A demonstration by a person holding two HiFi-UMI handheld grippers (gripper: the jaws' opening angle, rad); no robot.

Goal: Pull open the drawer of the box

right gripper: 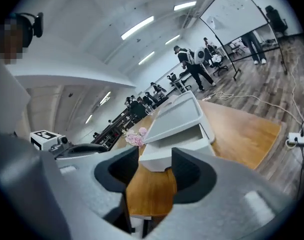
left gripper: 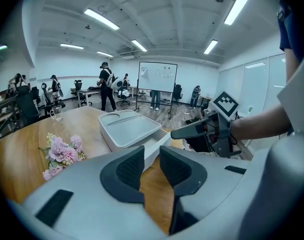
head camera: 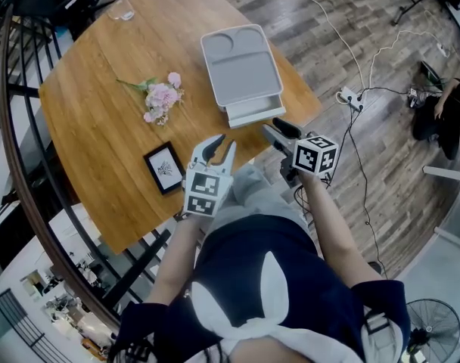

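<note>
The grey box [head camera: 241, 70] lies flat on the round wooden table [head camera: 101, 127], with its drawer [head camera: 253, 114] pulled part way out toward the near edge. My left gripper [head camera: 223, 146] hovers just short of the drawer, left of it, open with nothing between the jaws. My right gripper [head camera: 278, 129] hangs off the table's edge, right of the drawer front, also open and empty. The left gripper view looks past my left gripper [left gripper: 151, 159] to the box [left gripper: 129, 129] and the drawer [left gripper: 154, 146]. Beyond my right gripper [right gripper: 155, 159], the drawer [right gripper: 167, 154] stands apart.
A pink flower sprig [head camera: 162, 97] and a small black picture frame [head camera: 164, 168] lie on the table left of the box. A glass [head camera: 122, 10] stands at the far edge. Cables and a power strip [head camera: 349, 97] lie on the floor at right. A dark railing [head camera: 18, 127] curves round the left.
</note>
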